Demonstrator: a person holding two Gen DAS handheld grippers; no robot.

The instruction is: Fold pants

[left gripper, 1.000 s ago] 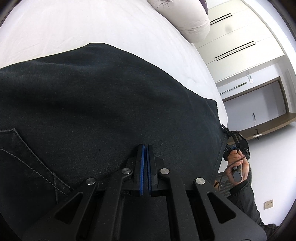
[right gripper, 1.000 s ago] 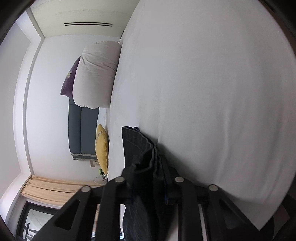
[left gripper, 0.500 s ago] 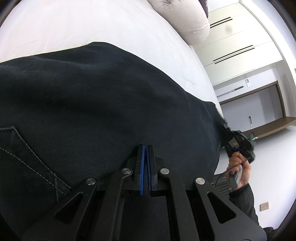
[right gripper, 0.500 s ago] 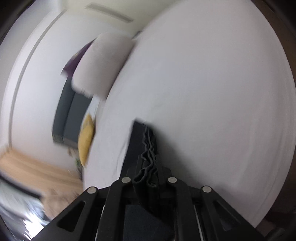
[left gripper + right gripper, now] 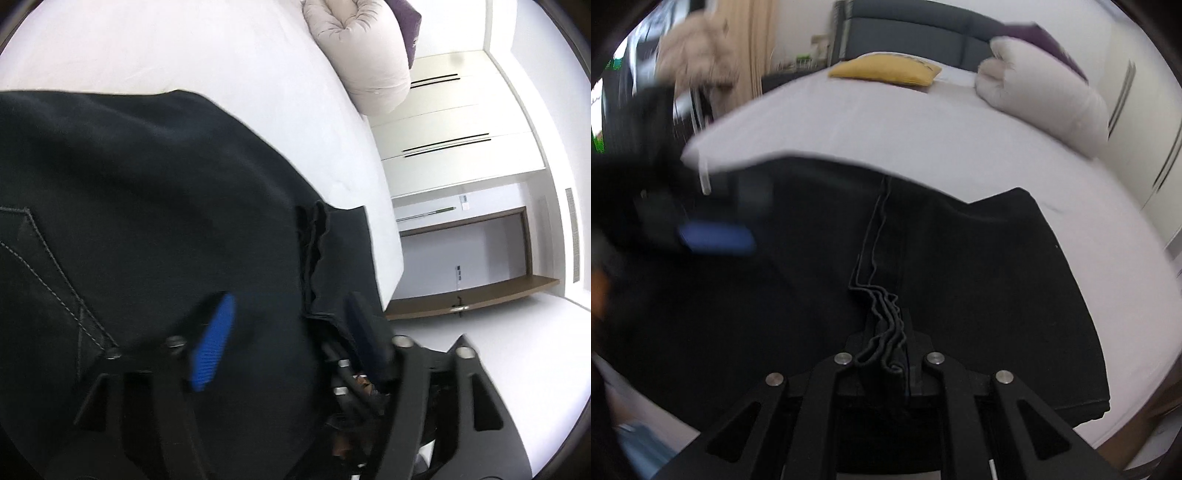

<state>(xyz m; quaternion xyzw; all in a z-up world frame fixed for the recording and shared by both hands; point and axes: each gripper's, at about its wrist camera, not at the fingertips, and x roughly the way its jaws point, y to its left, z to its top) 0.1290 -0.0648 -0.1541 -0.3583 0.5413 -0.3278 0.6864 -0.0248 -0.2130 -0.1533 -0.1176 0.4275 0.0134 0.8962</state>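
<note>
Swung over, the right gripper (image 5: pixel 886 354) clamps the pants (image 5: pixel 960 277) hem; left gripper (image 5: pixel 288 332) jaws opening, fold unfinished.

The pants (image 5: pixel 960 280) lie spread on the bed (image 5: pixel 886 129). Behind them, a cushion (image 5: pixel 886 70) rests against the headboard (image 5: pixel 908 26), a rolled duvet (image 5: pixel 1045 92) to its right.

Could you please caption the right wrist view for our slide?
Right gripper clamps bunched hems of black pants spread on a white bed.
</note>
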